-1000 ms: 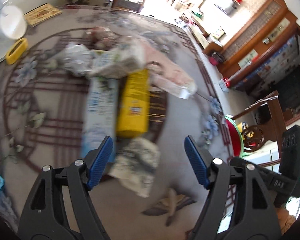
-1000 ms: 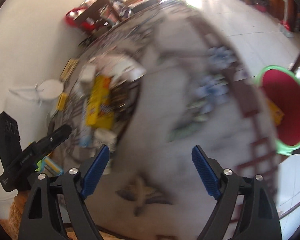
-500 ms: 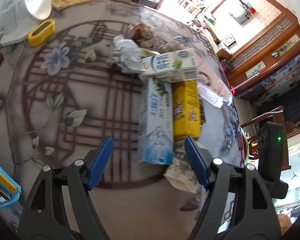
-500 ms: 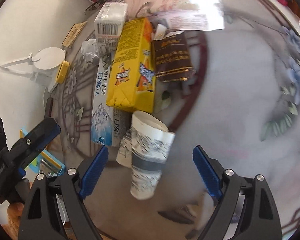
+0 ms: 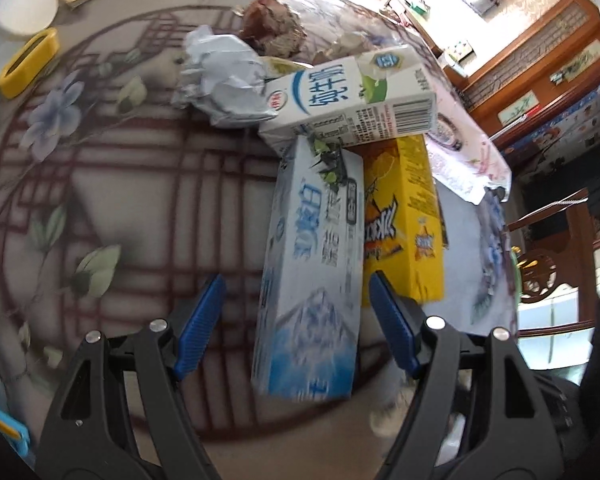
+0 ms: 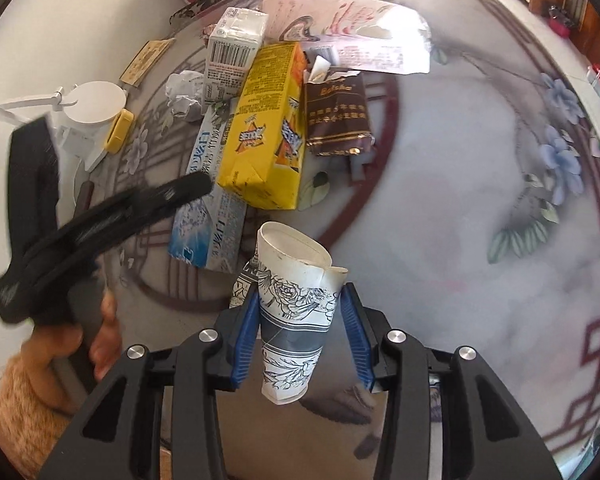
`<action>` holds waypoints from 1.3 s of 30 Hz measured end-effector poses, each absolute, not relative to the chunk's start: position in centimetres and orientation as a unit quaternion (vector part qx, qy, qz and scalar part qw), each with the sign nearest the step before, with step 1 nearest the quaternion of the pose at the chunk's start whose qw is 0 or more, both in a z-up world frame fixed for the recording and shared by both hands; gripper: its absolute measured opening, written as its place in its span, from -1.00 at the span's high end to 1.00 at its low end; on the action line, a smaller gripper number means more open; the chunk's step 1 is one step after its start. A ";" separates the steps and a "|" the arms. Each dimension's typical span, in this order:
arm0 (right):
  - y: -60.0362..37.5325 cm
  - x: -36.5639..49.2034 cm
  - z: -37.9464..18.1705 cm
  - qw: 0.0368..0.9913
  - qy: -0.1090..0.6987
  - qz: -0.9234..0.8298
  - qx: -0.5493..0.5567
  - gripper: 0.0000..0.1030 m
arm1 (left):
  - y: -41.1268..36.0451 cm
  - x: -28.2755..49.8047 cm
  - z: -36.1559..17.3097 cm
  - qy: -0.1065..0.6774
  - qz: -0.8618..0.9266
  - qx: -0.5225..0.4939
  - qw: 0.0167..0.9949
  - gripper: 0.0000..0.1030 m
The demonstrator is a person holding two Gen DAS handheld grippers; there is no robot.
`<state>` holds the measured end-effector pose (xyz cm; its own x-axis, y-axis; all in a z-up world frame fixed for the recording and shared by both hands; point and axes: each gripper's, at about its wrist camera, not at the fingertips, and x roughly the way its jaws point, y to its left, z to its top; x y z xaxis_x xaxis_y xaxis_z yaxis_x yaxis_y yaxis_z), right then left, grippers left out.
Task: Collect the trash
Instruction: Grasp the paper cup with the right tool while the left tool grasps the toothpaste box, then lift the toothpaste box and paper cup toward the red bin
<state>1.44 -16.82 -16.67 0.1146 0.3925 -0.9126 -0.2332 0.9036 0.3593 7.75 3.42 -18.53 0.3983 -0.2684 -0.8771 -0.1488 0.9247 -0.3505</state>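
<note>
paper cup (image 6: 296, 312), crumpled, floral print, pinched between the blue pads of my right gripper (image 6: 299, 334), rim pointing away from me. my left gripper (image 5: 294, 322) is spread wide with nothing in it, straddling the near end of the blue-white box (image 5: 314, 264). yellow carton (image 5: 404, 224) lies right beside that box, milk carton (image 5: 352, 94) across their far ends, all on the patterned table (image 5: 120, 184).

White lamp (image 5: 18, 4): cut off at the left wrist view's top-left edge. Blue tray (image 5: 4, 432): only a corner shows. Left gripper (image 6: 100, 232): motion-blurred in the right wrist view. Blue carton (image 5: 312, 280) print: smeared.
</note>
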 end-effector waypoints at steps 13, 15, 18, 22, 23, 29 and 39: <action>-15.8 0.7 -17.4 0.739 0.639 0.206 0.051 -0.49 | 2.8 8.4 -18.9 0.552 -0.033 -0.157 0.819 0.08; -15.9 0.9 -18.0 0.731 0.647 0.205 0.063 -0.49 | 3.7 7.5 -18.8 0.550 -0.028 -0.167 0.818 0.08; -15.8 1.3 -18.9 0.718 0.658 0.208 0.085 -0.49 | 4.7 5.6 -18.4 0.545 -0.013 -0.174 0.820 0.07; -14.9 1.1 -19.4 0.712 0.663 0.221 0.069 -0.35 | 5.5 4.2 -17.8 0.541 -0.001 -0.191 0.819 0.07; -14.6 1.0 -19.4 0.710 0.665 0.223 0.063 -0.16 | 5.6 4.0 -17.5 0.538 0.000 -0.194 0.820 0.07; -15.3 1.0 -17.9 0.726 0.646 0.225 0.069 0.37 | 5.8 3.8 -15.0 0.514 -0.007 -0.191 0.836 0.07; -18.4 1.2 -14.9 0.757 0.609 0.209 0.110 0.38 | 3.2 4.0 -12.7 0.498 -0.038 -0.172 0.849 0.06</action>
<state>1.24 -18.40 -14.86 0.1710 0.4507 -0.8761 -0.1834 0.8882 0.4212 3.98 3.21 -12.74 0.5009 -0.2356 -0.8328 -0.1075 0.9379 -0.3299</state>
